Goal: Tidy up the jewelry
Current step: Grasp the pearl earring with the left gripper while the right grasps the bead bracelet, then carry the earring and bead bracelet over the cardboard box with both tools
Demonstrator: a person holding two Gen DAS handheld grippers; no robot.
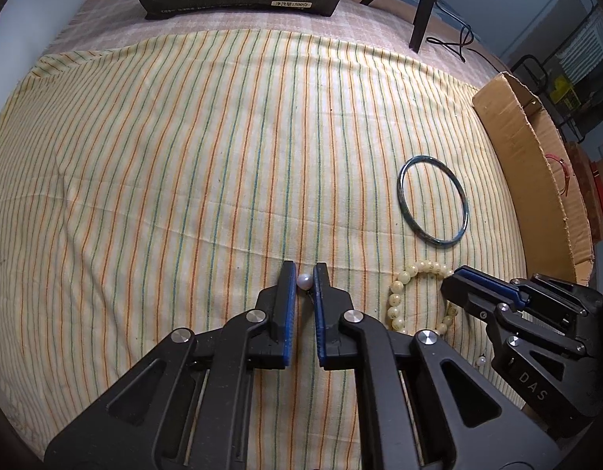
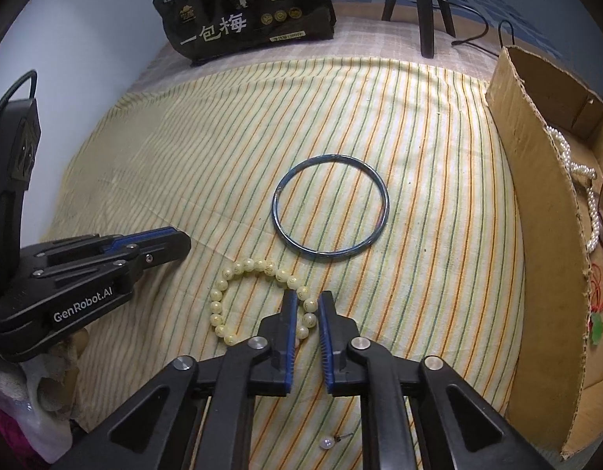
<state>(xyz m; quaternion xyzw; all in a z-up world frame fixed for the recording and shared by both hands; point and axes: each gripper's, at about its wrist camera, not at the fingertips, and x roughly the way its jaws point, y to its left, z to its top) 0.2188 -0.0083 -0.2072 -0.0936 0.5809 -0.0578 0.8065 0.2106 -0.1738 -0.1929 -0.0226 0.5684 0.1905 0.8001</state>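
Left gripper (image 1: pixel 304 270): jaws nearly together, clamped on a single pearl earring (image 1: pixel 304 282) at the fingertips, low over the striped cloth (image 1: pixel 184 180).

Right gripper (image 2: pixel 306 298): jaws drawn in on the near arc of the cream bead bracelet (image 2: pixel 239 270); several beads sit between the blue pads, which press on them. The bracelet lies on the cloth, just this side of the dark blue bangle (image 2: pixel 332 206), not touching it.

View differences:
- The right wrist view shows a second pearl earring (image 2: pixel 327 442) loose on the cloth beneath the gripper, and the inside of the cardboard box (image 2: pixel 536 164), which holds a pearl necklace (image 2: pixel 575 168) and a red-corded green pendant (image 2: pixel 596 323).
- The left wrist view shows only the box's outer wall and a trace of red cord.
- Both views show a black snack bag (image 2: pixel 246 11) at the far edge.
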